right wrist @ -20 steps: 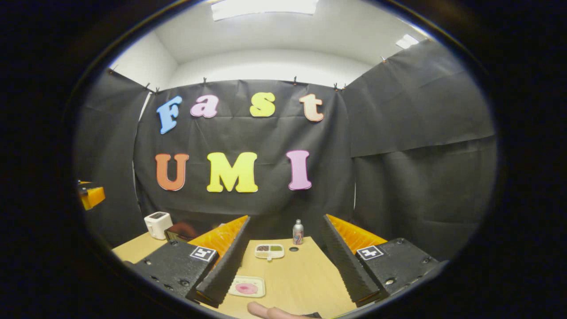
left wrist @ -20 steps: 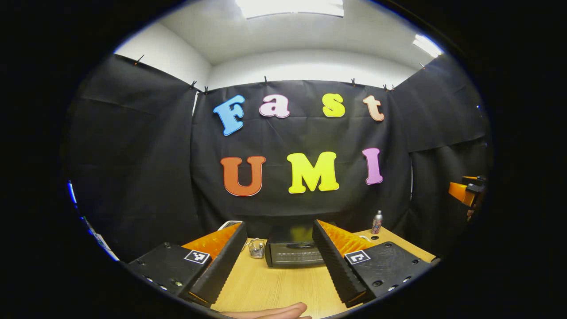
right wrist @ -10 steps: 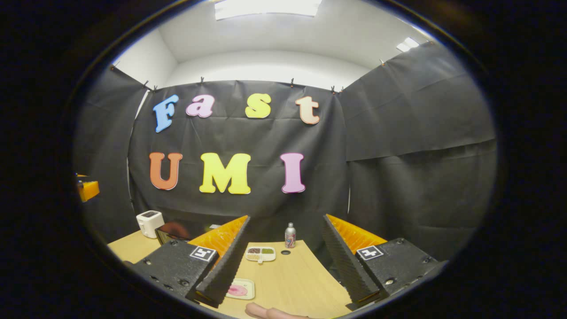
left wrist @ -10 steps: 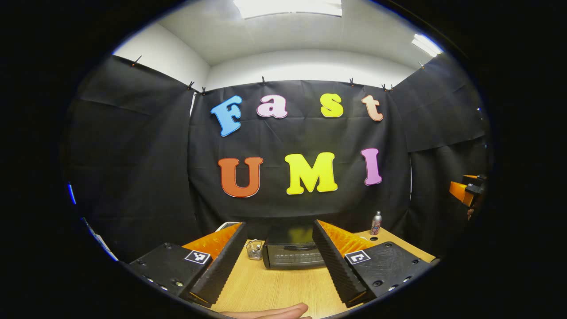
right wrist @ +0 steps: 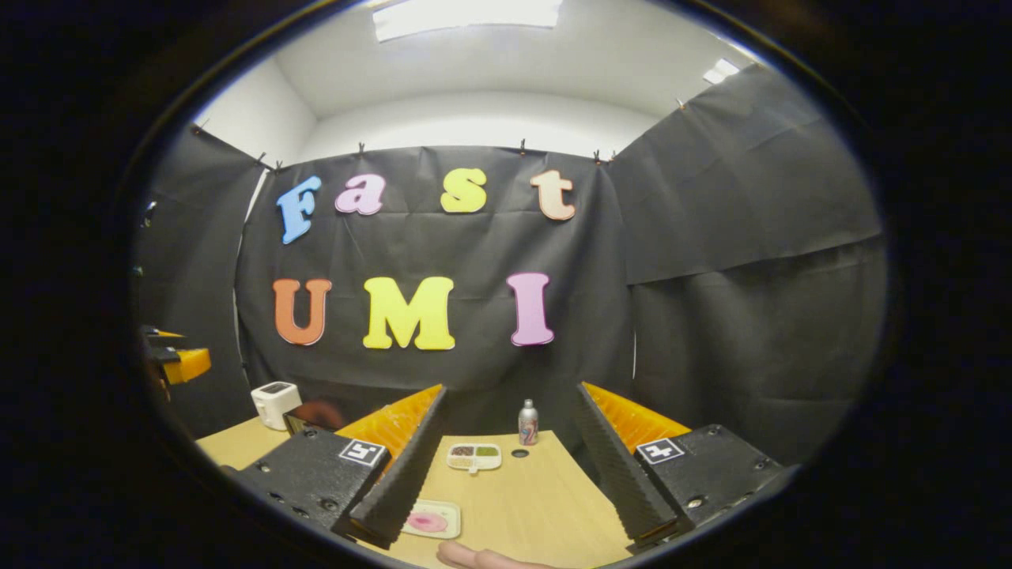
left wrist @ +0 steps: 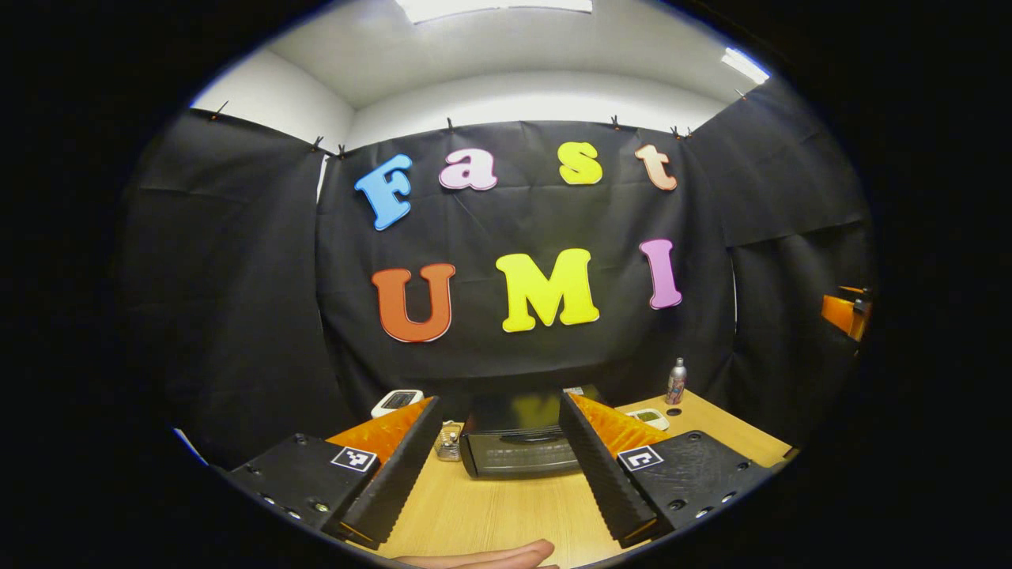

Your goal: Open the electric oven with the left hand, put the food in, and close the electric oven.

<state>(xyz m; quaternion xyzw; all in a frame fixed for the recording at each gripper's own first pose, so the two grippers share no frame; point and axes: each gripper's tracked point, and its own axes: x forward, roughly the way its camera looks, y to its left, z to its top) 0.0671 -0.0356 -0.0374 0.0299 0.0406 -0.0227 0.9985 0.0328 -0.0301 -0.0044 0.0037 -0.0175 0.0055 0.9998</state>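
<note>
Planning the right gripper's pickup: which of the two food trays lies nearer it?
The pale square tray with a pink round food, beside the right gripper's left finger; the white compartment tray lies farther.

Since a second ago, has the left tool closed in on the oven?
Yes, slightly: oven looks larger between the left tool fingers and its camera tilted down.

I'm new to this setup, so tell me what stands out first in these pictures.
In the left gripper view, the black electric oven sits shut at the back of the wooden table, framed by the open left gripper. In the right gripper view, a food tray lies near the open right gripper.
</note>
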